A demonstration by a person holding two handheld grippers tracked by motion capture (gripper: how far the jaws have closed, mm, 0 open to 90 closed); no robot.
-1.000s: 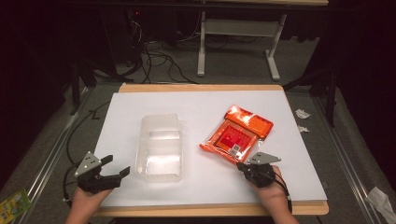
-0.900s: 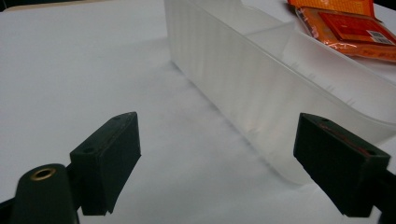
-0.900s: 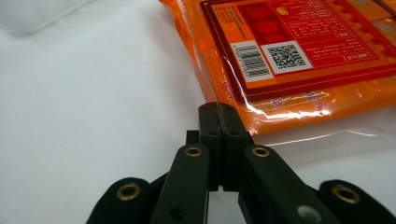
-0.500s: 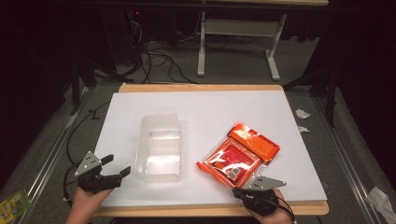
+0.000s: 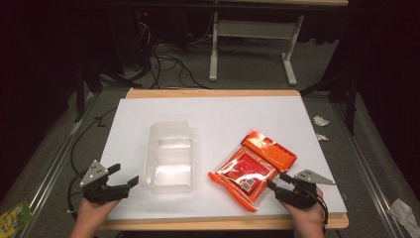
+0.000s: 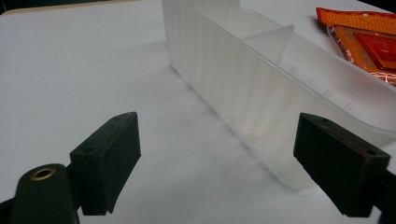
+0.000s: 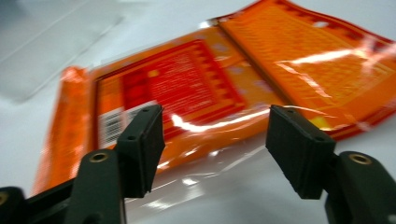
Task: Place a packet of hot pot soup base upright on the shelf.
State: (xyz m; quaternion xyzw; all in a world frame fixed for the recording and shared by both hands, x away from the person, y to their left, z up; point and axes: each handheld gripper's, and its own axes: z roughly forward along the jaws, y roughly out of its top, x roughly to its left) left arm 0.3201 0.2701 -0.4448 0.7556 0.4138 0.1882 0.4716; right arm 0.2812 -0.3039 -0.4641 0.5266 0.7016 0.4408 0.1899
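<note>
Orange-red sealed packet [image 5: 252,167] is lying flat just right of the clear plastic bin [image 5: 169,156]; right gripper [image 5: 275,180] is hovering at its near edge, jaws wide, holding nothing. Left gripper [image 5: 125,174] is waiting left of the bin, gaping, empty. Advisable: pinching the clear margin squarely, not the slick face

Bare worktop [image 5: 208,109] lies open behind the clear container [image 5: 169,157] and the orange packet [image 5: 252,168]. Between those two runs a narrow free lane. The container stands just right of the left gripper [image 5: 119,179].
</note>
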